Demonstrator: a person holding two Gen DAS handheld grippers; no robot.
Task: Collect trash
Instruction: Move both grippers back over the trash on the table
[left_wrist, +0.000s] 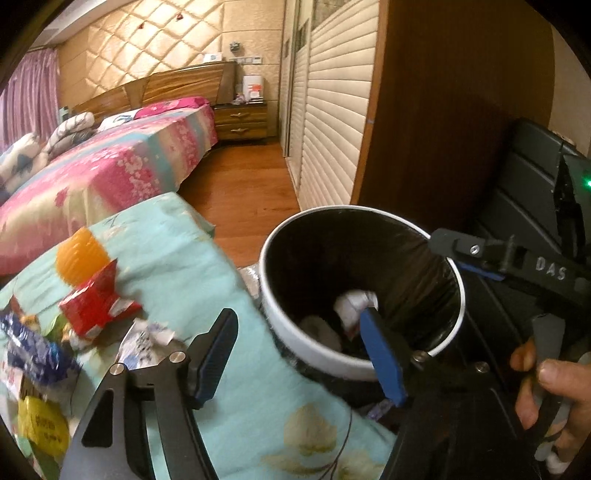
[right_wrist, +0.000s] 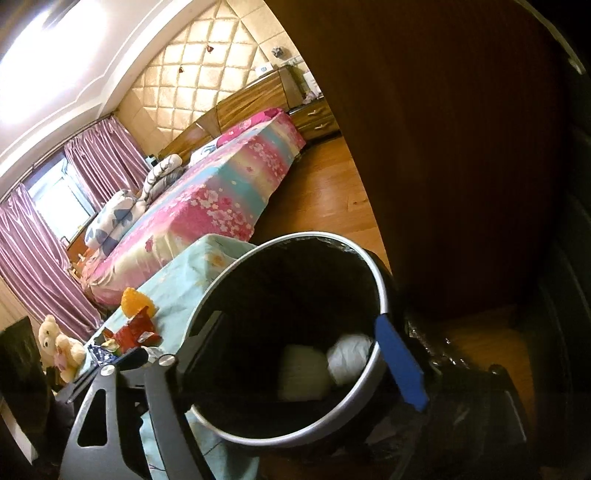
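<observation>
Crumpled white paper wads (right_wrist: 349, 356) lay at the bottom of the black-lined bin (left_wrist: 406, 218), while foil wrappers, among them a red packet (left_wrist: 94, 301), remained on the turquoise-covered table (left_wrist: 192, 243) beside it. Both the left tongs (left_wrist: 299, 354) and right tongs (right_wrist: 299, 343) stood wide and empty over the bin. Such wrappers looked light, crinkly and slippery, probably best pinched at a raised fold.

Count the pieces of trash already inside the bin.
2 in the bin: a pale wad at the bottom left and a crumpled white piece right beside it. More may be hidden in the dark liner.
</observation>
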